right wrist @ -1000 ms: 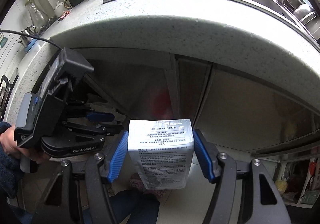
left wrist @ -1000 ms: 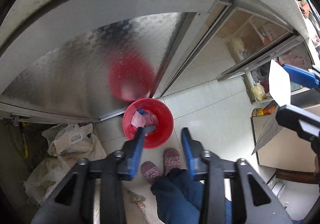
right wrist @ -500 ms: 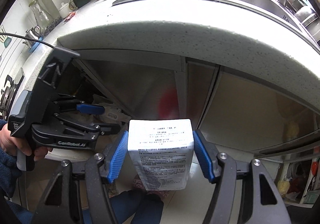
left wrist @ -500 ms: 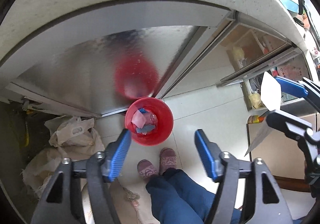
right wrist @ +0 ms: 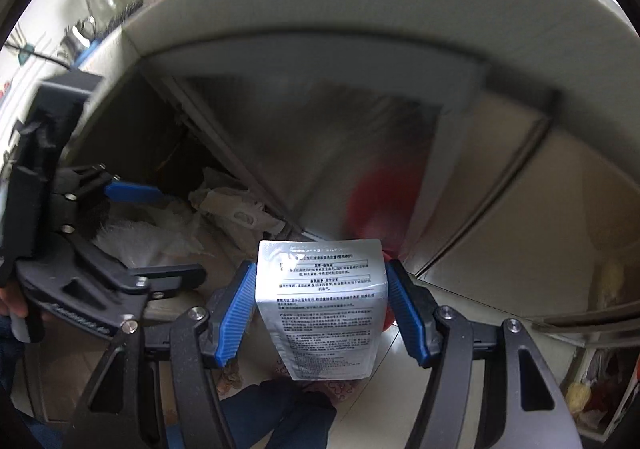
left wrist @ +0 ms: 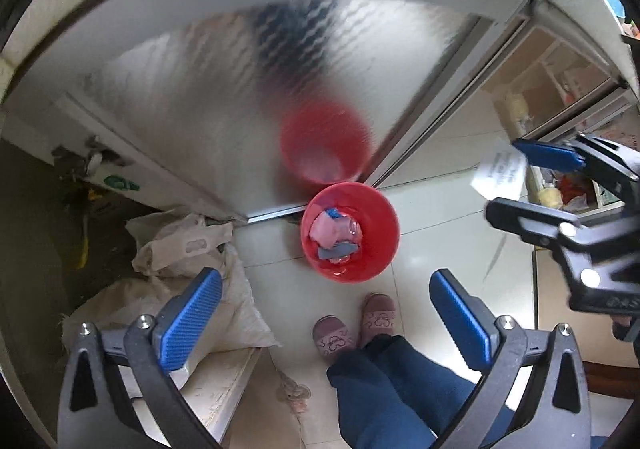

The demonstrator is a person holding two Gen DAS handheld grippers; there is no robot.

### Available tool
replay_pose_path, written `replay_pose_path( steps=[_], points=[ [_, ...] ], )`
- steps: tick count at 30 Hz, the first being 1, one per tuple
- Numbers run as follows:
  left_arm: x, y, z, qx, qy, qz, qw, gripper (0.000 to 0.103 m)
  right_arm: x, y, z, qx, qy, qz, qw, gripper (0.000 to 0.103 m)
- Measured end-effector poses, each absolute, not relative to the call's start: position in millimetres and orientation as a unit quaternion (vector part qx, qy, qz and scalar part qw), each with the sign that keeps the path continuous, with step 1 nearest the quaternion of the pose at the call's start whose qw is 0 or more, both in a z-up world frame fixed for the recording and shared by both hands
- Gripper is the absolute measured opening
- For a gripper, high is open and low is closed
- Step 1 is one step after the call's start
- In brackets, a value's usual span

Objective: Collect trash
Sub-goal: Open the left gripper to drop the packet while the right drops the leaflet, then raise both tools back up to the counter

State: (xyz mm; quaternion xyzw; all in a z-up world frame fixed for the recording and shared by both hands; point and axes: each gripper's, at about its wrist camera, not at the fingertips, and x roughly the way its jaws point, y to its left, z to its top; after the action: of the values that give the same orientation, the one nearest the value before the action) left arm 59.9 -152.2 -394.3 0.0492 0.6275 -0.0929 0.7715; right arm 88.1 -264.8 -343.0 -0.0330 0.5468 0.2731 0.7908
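Here the silver pouch point(right wrist: 322, 305) stands upright, long axis vertical, gripped by its side edges in the right tongs point(right wrist: 320, 309). Its print is too small to read. The left tongs point(left wrist: 326, 319) are opening, empty, above a red bin point(left wrist: 350, 233) of trash on the floor beside a steel cabinet point(left wrist: 224, 101); sacks point(left wrist: 180, 249) lie at the left

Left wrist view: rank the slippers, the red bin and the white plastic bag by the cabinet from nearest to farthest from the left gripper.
1. Slippers, on the floor between the empty, opening fingers of the left gripper.
2. Red bin, just beyond the slippers, against the steel cabinet door.
3. White plastic bag, off to the left at the cabinet's foot; close to the bin's rank.
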Motion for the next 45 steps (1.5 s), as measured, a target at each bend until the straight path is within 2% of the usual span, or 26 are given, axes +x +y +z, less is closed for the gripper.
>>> replay_pose_path(
  steps=[9,17,18,22,25,27,31,45],
  points=[
    [57.6,-130.4,-429.0,0.047,0.635,-0.067,0.768,0.103,97.0,-234.4,-406.9,-0.071,0.557,0.292,0.774,0.062],
    [53.2,-121.5,-442.1,0.050,0.639,-0.054,0.765,0.103,101.7,-222.2,-439.9,-0.082,0.568,0.291,0.766,0.062],
    [53.3,-120.9,-443.7,0.051,0.640,-0.049,0.765,0.103,101.2,-222.3,-442.0,-0.086,0.569,0.284,0.767,0.064],
    [52.1,-121.1,-438.5,0.044,0.640,-0.053,0.765,0.103,97.2,-229.6,-435.7,-0.086,0.563,0.253,0.782,0.089],
    [52.2,-124.7,-425.9,0.046,0.635,-0.058,0.769,0.103,95.3,-235.2,-429.4,-0.088,0.567,0.239,0.784,0.090],
    [53.0,-129.6,-414.4,0.051,0.634,-0.060,0.770,0.103,93.7,-239.4,-419.7,-0.079,0.573,0.238,0.780,0.091],
    [54.7,-135.8,-372.6,0.042,0.617,-0.069,0.783,0.103,89.8,-245.4,-386.2,-0.061,0.573,0.233,0.784,0.102],
    [63.8,-142.4,-211.9,0.020,0.554,-0.084,0.828,0.103,79.9,-257.6,-223.9,-0.057,0.540,0.200,0.816,0.102]
  ],
)
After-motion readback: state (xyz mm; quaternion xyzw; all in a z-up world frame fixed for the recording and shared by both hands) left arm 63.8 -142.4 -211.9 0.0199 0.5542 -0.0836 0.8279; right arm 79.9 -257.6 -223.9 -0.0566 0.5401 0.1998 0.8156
